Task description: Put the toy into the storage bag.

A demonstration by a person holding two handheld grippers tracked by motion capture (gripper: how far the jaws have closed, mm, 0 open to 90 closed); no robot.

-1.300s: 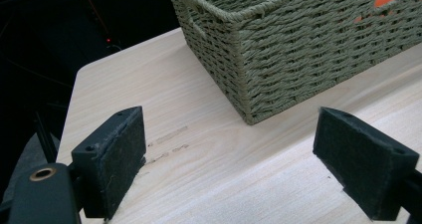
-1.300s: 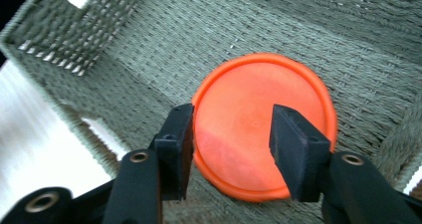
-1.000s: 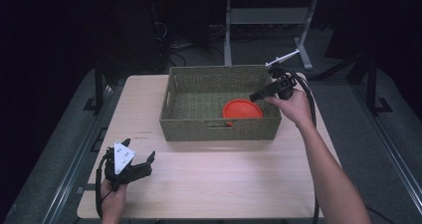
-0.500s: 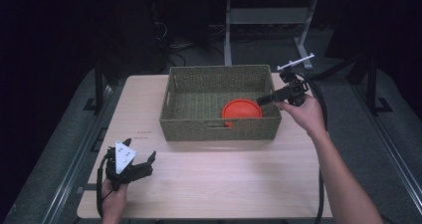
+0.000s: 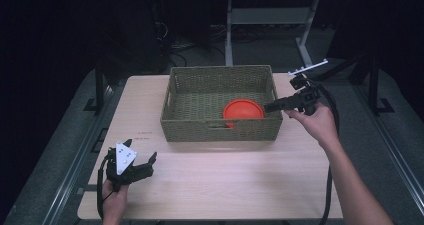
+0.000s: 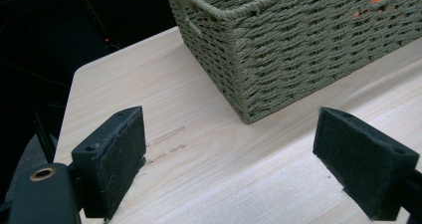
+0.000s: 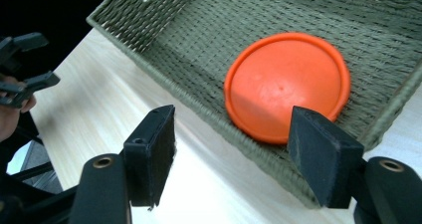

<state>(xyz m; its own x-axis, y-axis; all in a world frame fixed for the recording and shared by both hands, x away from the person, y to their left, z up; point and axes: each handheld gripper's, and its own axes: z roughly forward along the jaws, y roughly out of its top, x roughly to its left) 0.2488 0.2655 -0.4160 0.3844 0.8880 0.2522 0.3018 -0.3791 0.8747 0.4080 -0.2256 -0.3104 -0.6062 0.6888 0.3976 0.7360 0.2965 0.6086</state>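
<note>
One woven basket [image 5: 220, 105] stood toward the far edge of the table [image 5: 210, 185], leaving a wide bare stretch of tabletop along the near edge and narrower strips at the left and right edges. One orange disc [image 5: 243, 110] lay flat inside the basket, in its near right corner. The left tool [image 5: 145, 165] rested near the table's near left corner, jaws spread and empty. The right tool [image 5: 272, 106] hung at the basket's right rim, jaws spread with nothing between them. Compared with a second before, the right tool had drawn back from over the basket toward the right edge; the left tool had not moved.
</note>
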